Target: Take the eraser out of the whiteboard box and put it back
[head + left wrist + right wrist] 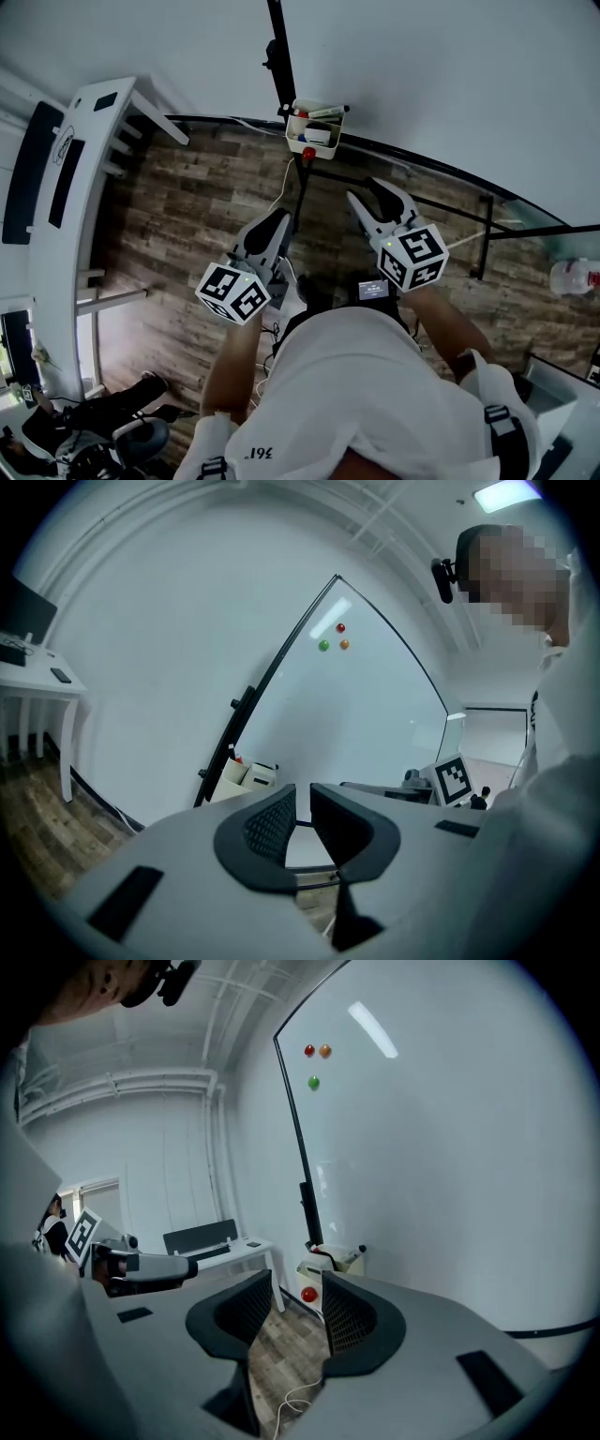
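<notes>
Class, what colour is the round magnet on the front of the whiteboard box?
Red. The round magnet shows best in the right gripper view.

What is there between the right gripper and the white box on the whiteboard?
Nothing stands in the way: the right gripper view shows the right gripper's open, empty jaws facing the box across bare air, with wooden floor below.

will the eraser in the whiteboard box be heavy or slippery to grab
Probably light: the eraser looks like a small pale block. It seems flat-sided, so it should not roll. It lies beside markers in the box, so pulling it may nudge them.
</notes>
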Demonstrator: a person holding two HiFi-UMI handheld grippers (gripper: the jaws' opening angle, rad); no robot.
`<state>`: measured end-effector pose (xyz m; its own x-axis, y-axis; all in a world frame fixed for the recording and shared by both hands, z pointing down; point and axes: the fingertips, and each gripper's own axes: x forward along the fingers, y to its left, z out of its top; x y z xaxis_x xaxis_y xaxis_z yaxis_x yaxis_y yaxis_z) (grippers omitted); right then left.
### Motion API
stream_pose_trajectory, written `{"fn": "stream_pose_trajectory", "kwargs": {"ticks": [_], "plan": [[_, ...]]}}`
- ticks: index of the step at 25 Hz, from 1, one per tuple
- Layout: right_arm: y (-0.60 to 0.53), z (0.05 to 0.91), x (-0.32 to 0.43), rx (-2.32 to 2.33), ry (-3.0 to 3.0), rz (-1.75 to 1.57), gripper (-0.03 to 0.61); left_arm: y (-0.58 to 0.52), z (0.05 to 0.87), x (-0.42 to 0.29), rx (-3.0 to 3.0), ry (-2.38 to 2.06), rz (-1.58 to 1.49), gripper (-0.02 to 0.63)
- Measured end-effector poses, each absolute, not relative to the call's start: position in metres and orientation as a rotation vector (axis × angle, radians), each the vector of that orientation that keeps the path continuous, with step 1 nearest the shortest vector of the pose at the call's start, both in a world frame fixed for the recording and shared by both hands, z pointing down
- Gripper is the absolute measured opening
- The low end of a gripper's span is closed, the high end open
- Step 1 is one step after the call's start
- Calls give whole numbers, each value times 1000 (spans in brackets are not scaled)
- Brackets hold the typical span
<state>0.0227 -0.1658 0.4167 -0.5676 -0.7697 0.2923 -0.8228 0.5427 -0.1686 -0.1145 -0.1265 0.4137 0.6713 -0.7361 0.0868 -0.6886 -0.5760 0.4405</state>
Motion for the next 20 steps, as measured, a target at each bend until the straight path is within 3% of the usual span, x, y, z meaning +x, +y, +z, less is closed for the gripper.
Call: {"fn": "stream_pose_trajectory", "kwargs": {"ticks": [8, 20], "plan": [[-206, 403, 3, 1361, -2582, 285, 173, -169, 408, -116, 2520, -1118, -117, 37], [-260, 430, -34, 1397, -2450, 222, 230, -222, 431, -125, 2546, -1180, -17, 37]]}}
